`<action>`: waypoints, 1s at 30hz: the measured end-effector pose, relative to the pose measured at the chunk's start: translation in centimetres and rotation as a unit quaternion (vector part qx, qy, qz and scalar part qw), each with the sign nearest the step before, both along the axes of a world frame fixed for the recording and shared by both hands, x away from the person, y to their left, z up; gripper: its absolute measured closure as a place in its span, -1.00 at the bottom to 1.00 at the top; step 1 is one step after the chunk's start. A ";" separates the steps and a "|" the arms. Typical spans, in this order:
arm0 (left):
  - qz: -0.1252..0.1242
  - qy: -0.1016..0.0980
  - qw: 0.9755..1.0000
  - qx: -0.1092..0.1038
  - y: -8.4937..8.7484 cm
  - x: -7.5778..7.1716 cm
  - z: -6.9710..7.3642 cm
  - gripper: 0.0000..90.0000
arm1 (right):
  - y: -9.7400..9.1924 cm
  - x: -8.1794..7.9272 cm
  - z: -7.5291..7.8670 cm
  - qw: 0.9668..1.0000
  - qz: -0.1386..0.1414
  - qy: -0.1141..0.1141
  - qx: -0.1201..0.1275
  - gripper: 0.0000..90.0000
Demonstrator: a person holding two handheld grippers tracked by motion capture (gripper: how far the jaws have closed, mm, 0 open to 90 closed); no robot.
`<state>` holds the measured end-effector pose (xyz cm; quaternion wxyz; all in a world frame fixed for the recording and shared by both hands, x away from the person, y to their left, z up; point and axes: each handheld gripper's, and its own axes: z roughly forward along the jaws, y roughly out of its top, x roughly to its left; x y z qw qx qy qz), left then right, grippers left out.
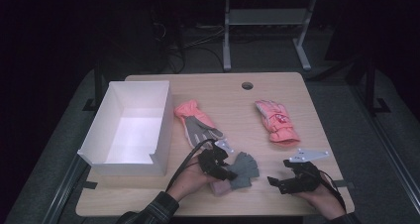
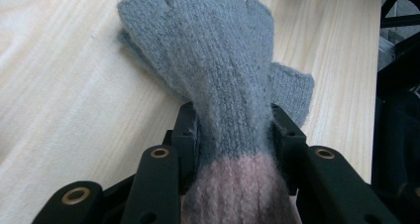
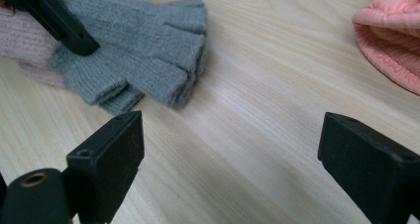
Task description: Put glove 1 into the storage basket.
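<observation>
A light wooden table point(image 1: 233, 97) with rounded corners and a round hole point(image 1: 247, 85) near its far edge carries everything. On its left part sits 1 white open box point(image 1: 130, 127), reaching from mid-table toward the near edge. Just right of the box lies a glove with a pink cuff and grey palm point(image 1: 196, 123). Farther right, well apart from it, lies a pink padded glove point(image 1: 277, 121). Near the front edge, about the middle, lies a grey knitted fingerless glove point(image 1: 243, 168) with a pale pink cuff, flat on the wood
</observation>
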<state>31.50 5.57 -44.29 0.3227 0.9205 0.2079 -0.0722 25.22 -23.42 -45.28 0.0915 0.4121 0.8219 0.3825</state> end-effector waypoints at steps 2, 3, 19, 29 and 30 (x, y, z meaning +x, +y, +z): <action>0.004 0.000 1.000 -0.003 0.2 0.1 0.4 0.42 | 0.0 0.0 0.0 1.000 -0.001 -0.003 0.000 -0.77; 0.005 0.000 1.000 -0.006 0.3 0.1 0.6 0.42 | 0.0 0.0 0.0 1.000 -0.001 -0.005 0.000 -0.77; 0.039 -0.003 0.999 -0.027 2.3 0.9 5.3 0.42 | 0.1 0.1 -0.2 1.000 -0.005 -0.007 -0.001 -0.77; 0.054 -0.016 0.998 -0.031 3.8 1.5 8.8 0.42 | 0.1 0.2 -0.2 1.000 -0.005 -0.007 -0.001 -0.77; 0.060 -0.017 0.997 -0.035 4.1 1.6 9.2 0.42 | 0.1 0.2 -0.3 1.000 -0.005 -0.007 -0.002 -0.77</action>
